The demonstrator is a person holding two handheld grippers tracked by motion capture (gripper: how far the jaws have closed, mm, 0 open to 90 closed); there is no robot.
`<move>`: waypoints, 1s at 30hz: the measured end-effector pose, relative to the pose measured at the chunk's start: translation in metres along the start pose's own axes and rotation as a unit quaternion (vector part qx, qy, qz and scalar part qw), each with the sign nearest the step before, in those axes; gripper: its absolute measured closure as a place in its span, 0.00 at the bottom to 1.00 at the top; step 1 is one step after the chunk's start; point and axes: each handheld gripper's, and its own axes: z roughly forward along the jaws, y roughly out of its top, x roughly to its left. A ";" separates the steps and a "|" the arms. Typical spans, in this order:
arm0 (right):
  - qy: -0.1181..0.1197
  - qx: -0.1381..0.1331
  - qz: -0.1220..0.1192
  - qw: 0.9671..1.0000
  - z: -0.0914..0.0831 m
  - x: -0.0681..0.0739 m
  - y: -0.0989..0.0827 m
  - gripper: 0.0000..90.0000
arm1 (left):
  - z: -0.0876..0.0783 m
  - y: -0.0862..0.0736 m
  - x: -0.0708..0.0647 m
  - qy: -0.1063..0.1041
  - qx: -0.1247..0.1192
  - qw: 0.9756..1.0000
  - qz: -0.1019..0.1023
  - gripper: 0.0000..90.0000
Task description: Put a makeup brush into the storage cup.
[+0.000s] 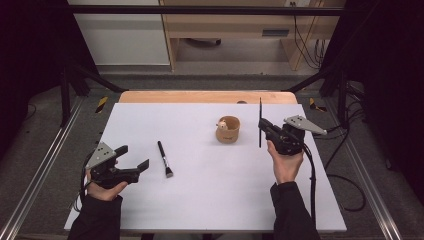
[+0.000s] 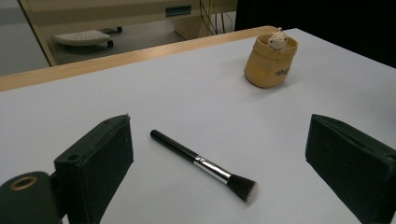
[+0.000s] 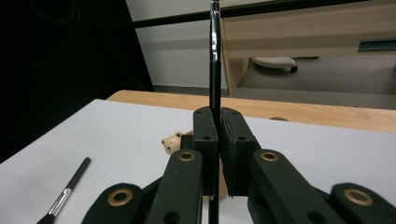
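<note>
Right gripper (image 1: 265, 129) clamped on thin black stick (image 1: 260, 122), upright just right of bear cup (image 1: 228, 130); next, judged: lower stick into cup; left gripper (image 1: 131, 161) jaws apart, makeup brush (image 1: 165, 159) left of cup, untouched.

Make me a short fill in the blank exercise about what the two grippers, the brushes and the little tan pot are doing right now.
1. The right gripper is shut on a thin black ____, holding it upright.
2. The black-handled makeup brush lies flat on the white ____.
3. The left gripper has its jaws ____, with nothing held.
4. A small ____ figure peeks out of the tan round pot.

Missing words: stick; table; open; bear
</note>
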 end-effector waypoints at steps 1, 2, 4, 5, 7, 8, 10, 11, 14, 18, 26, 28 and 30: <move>-0.001 0.000 0.002 1.000 0.002 0.000 0.001 0.95 | 0.000 0.000 0.000 0.000 0.000 1.000 0.000 0.08; -0.003 0.002 0.001 1.000 0.004 0.000 0.002 0.95 | 0.000 0.000 0.000 0.000 0.000 1.000 -0.001 0.08; -0.006 -0.002 -0.001 1.000 0.008 0.001 0.004 0.95 | 0.000 0.000 0.001 0.000 -0.001 1.000 -0.001 0.08; -0.006 -0.001 0.000 1.000 0.010 0.001 0.005 0.95 | -0.001 0.000 0.001 0.000 -0.001 1.000 -0.001 0.08; -0.008 -0.002 -0.003 1.000 0.014 0.001 0.006 0.95 | -0.001 0.000 0.001 0.000 -0.002 1.000 -0.002 0.08; -0.009 -0.001 -0.005 1.000 0.017 0.002 0.007 0.95 | -0.001 0.000 0.001 0.000 -0.002 1.000 -0.002 0.08; -0.011 0.000 -0.010 1.000 0.023 0.003 0.009 0.95 | -0.001 0.000 0.001 0.000 -0.002 1.000 -0.002 0.08; -0.013 0.002 -0.012 1.000 0.026 0.004 0.010 0.95 | -0.001 0.000 0.001 0.000 -0.002 1.000 -0.002 0.08; -0.016 0.002 -0.016 1.000 0.035 0.005 0.012 0.95 | -0.001 0.000 0.002 0.000 -0.002 1.000 -0.004 0.08; -0.017 -0.001 -0.014 1.000 0.044 0.006 0.014 0.95 | -0.001 -0.001 0.002 0.001 -0.002 1.000 -0.005 0.08; -0.024 -0.002 -0.018 1.000 0.060 0.007 0.018 0.95 | -0.001 -0.001 0.002 0.001 -0.003 1.000 -0.006 0.08; -0.024 -0.006 -0.016 1.000 0.064 0.007 0.019 0.95 | -0.001 -0.001 0.002 0.000 -0.003 1.000 -0.006 0.08; -0.025 -0.005 -0.017 1.000 0.068 0.007 0.020 0.95 | -0.001 -0.001 0.002 0.001 -0.003 1.000 -0.005 0.08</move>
